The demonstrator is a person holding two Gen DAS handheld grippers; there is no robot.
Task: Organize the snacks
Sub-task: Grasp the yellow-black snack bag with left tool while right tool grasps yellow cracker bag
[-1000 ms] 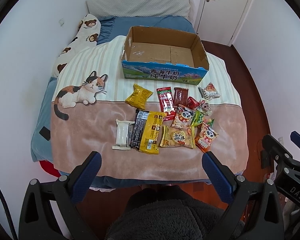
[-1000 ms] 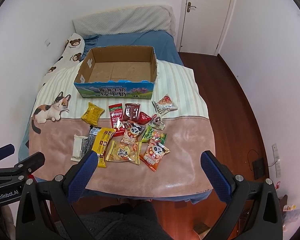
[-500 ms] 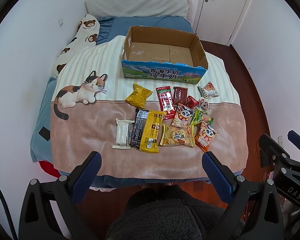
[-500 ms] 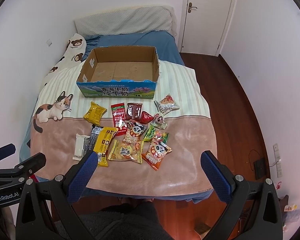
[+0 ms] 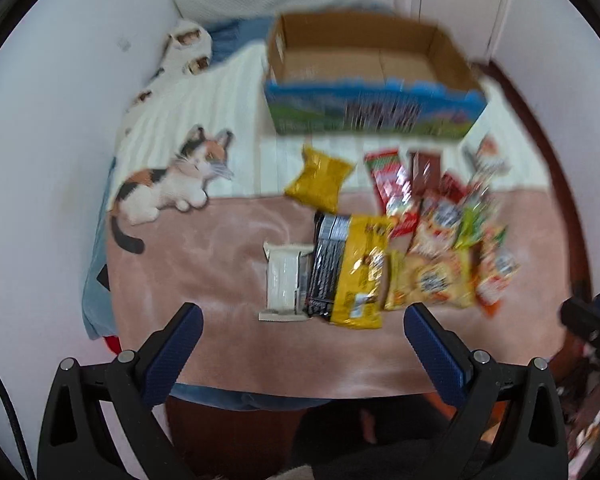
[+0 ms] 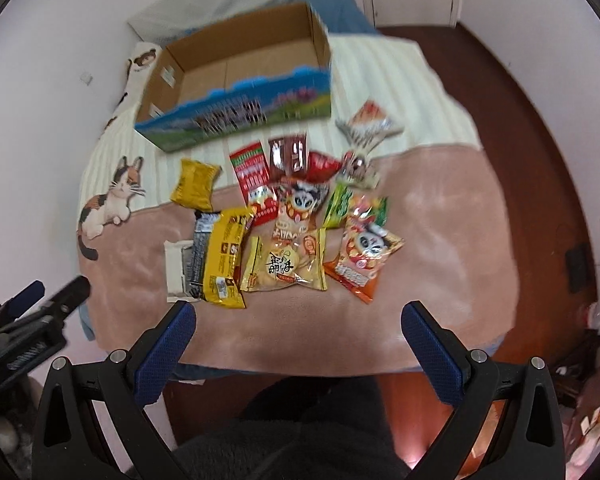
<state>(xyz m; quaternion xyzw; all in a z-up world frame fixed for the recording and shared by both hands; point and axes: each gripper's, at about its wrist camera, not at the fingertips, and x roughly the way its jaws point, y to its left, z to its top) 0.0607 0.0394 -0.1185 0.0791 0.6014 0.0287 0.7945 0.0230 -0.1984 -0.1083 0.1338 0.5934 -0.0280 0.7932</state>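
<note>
Several snack packets lie in a cluster on the bed blanket: a white bar, a black-and-yellow pack, a small yellow bag, a red pack, a panda bag and a cookie bag. Behind them stands an empty cardboard box with a blue printed front. My left gripper hovers open above the near edge of the bed, holding nothing. My right gripper is likewise open and holds nothing. Both views are motion-blurred.
A cat print marks the blanket's left side. A bear-print pillow and a grey pillow lie at the headboard. White walls flank the bed; wooden floor and a door are to the right. The person's dark clothing fills the bottom.
Both grippers have moved forward and down toward the bed, so snacks and box appear much larger. The right view has tilted. Both stayed open; nothing was picked up.
</note>
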